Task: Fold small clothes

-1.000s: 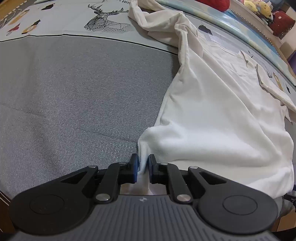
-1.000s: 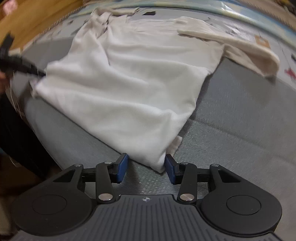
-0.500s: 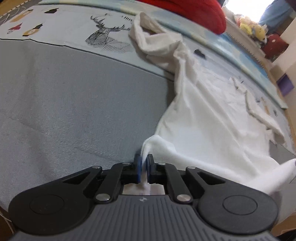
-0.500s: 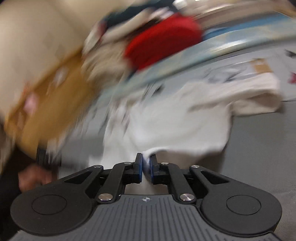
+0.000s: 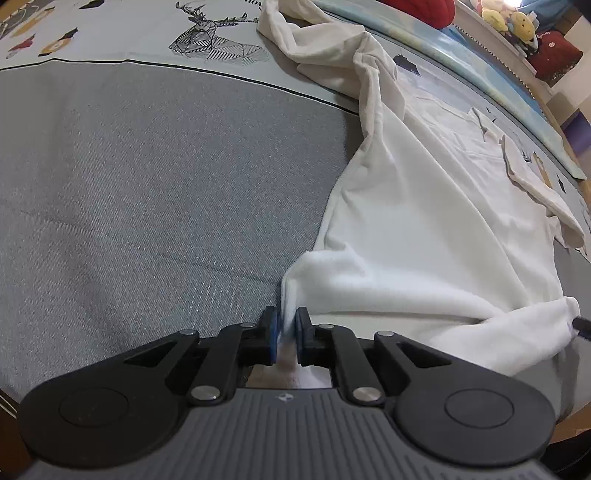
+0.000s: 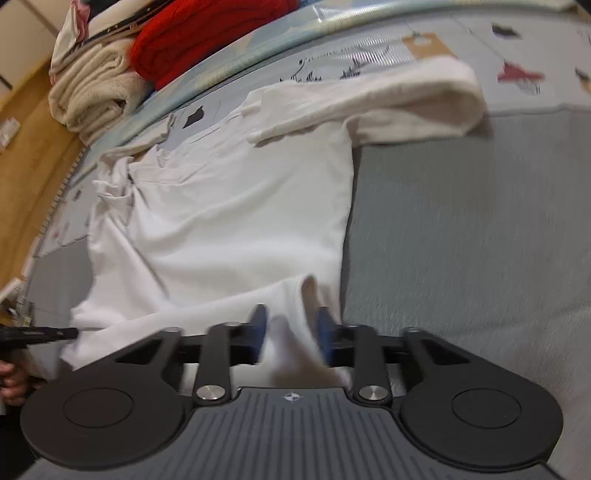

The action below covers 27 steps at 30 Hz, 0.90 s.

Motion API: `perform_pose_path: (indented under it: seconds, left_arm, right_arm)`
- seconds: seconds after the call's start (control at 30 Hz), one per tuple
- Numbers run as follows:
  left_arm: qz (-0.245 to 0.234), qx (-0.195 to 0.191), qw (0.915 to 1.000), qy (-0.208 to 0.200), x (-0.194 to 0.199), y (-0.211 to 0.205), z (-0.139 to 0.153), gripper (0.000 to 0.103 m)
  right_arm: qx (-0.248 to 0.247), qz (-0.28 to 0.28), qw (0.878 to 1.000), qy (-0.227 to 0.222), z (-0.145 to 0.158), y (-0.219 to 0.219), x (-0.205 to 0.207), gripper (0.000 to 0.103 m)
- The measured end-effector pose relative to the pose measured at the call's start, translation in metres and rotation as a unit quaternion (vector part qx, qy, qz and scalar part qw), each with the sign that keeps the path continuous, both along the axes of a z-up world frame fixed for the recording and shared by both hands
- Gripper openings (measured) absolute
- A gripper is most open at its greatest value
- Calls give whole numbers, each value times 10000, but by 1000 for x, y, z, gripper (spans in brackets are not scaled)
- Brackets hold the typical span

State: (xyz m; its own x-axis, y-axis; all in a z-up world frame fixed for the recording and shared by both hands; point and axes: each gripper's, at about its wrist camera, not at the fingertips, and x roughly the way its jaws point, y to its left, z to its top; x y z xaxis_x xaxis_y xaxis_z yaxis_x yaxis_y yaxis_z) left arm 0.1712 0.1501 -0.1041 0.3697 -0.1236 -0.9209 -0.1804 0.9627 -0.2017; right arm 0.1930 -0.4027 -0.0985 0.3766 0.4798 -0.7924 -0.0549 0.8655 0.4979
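Since a moment earlier the right gripper (image 6: 290,334) had swung its hem corner of the white shirt (image 5: 436,221) nearer the left gripper (image 5: 285,334); its jaws were opening around that cloth, so that corner was being released. The left gripper stayed clenched on its corner. The shirt lay spread on the grey bed cover (image 5: 166,184), no fold yet made.

**Around the bed: bedding, blankets and toys**

A grey bedspread (image 5: 155,192) spreads ahead of the tongs and to their left in the left wrist view. Beyond it lies a pale printed sheet with a line-drawn deer (image 5: 218,44) far ahead. At the far right of that view, plush toys (image 5: 511,20) sit on a ledge beside a dark red cushion (image 5: 556,61). In the right wrist view, far ahead and left of the tongs, a red blanket (image 6: 207,33) rests next to a folded cream blanket (image 6: 92,88), with wooden floor (image 6: 26,147) at the left edge.
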Motion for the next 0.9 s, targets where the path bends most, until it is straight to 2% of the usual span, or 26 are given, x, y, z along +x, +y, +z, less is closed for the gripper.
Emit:
perform_pose_path:
  seconds: [0.2,0.27,0.3,0.33,0.5,0.6,0.7,0.8,0.9]
  left_arm:
    - [-133,34,9999,31,-6,-4,0,10]
    - [-141,53,9999,26,-8,-4,2,9]
    - [-133,69,9999,22,-9,-3,3,8]
    - [-134,102,9999,3,-9,-4,7,7]
    - [-235,92,9991,-334,-19,-3,36,5]
    - [-257,160,9991,-305,-31,1,44,5]
    - [-404,334,9986,-33,-38,-3,43,5]
    - [-694,573,9953,361,-40,-11,32,5]
    - [-1005,941,9884,639,-38,-21,16,5]
  right_arm:
    - [-717,623,9954,-114,-1,21,-19,48]
    - [-875,776,9930,-190,1,24,-22,41]
    - [-877,850,9922,-238,5,25,-23,24]
    - [-825,883,9923,-274,9,24,-24,12]
    - [-202,624,9961,-589,43,7,-32,10]
    - [229,471,9957,-761,60,-8,-41,9]
    - [302,455,9970,-545,60,-19,-52,9]
    - [-255,622,9977,70,40,-21,-62,8]
    - [-850,975,9898,593,19,-12,-71,8]
